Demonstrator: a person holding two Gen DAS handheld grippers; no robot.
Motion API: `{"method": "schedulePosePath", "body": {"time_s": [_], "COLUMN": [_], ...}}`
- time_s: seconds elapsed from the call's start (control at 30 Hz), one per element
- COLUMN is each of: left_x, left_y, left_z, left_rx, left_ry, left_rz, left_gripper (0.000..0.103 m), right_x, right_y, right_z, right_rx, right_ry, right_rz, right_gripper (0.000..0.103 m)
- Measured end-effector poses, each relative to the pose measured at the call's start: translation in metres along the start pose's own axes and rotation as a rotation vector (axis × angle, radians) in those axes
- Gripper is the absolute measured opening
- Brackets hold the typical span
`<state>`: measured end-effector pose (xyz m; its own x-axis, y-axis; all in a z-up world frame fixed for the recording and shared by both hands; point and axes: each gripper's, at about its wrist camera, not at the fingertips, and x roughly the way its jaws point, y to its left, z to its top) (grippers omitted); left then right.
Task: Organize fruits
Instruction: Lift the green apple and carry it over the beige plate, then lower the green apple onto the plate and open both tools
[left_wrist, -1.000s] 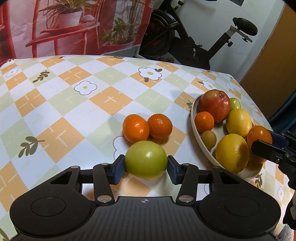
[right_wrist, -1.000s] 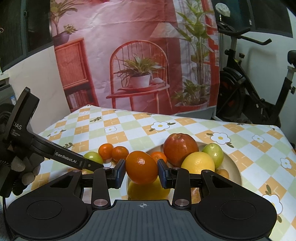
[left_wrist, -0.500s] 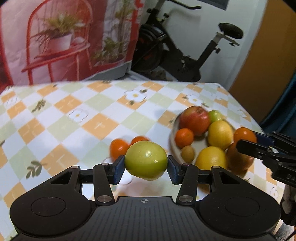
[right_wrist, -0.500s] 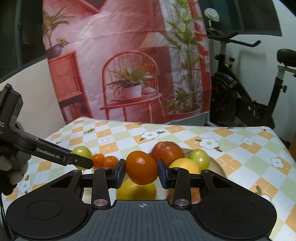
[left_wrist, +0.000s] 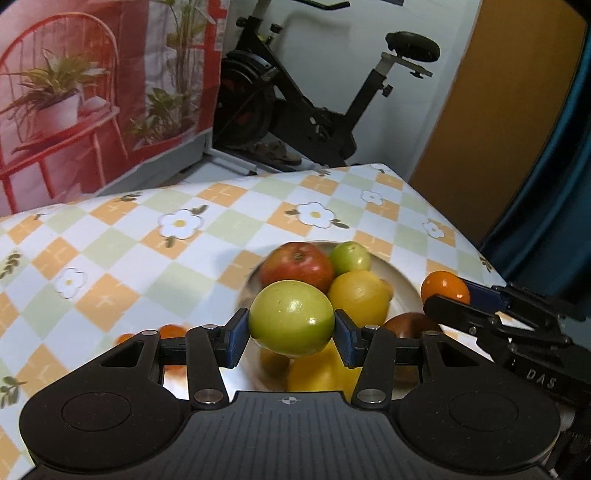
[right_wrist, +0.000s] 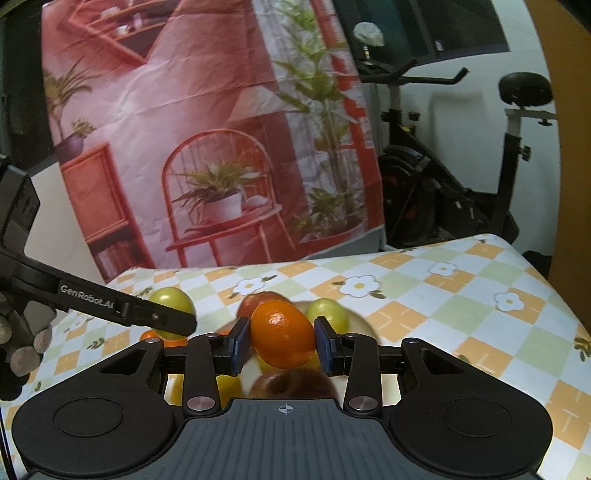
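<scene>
My left gripper (left_wrist: 291, 326) is shut on a green apple (left_wrist: 291, 321), held in the air over the near part of the white fruit plate (left_wrist: 402, 280). On that plate lie a red apple (left_wrist: 295, 264), a small green fruit (left_wrist: 350, 256), a lemon (left_wrist: 360, 297) and more fruit partly hidden behind the apple. My right gripper (right_wrist: 282, 341) is shut on an orange (right_wrist: 282, 334) above the plate's edge (right_wrist: 360, 325); in the left wrist view the same orange (left_wrist: 445, 288) sits at the right. Two small oranges (left_wrist: 170, 331) lie on the cloth to the left.
The table (left_wrist: 129, 251) wears a checked cloth with flowers; its far and right edges are close behind the plate. An exercise bike (left_wrist: 314, 110) and a printed backdrop (right_wrist: 184, 129) stand beyond. A person's gloved hand (right_wrist: 22, 343) holds the left gripper.
Both grippers have swung toward the plate with their fruit. The green apple has been lifted off the cloth and now hangs over the plate; the two small oranges stayed behind.
</scene>
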<state>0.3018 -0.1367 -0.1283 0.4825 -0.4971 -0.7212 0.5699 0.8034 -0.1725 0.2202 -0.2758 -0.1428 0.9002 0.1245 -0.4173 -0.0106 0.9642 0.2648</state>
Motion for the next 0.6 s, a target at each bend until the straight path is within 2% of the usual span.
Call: {"method": "schedulePosePath", "body": {"time_s": [0.27, 0.6], "left_x": [0.03, 0.035], "left_y": [-0.013, -0.019], "left_z": [0.005, 0.006], "left_rx": [0.015, 0.057], "left_ry": [0.061, 0.09], "left_rz": [0.007, 0.022], "left_gripper": [0.051, 0.051], "right_x": [-0.001, 0.015], "right_y": [-0.03, -0.049], "right_z": [-0.002, -0.011], "right_rx": [0.045, 0.061], "right_ry": [-0.02, -0.021], "right_rz": [-0.013, -0.003], "right_gripper": [0.034, 0.034]}}
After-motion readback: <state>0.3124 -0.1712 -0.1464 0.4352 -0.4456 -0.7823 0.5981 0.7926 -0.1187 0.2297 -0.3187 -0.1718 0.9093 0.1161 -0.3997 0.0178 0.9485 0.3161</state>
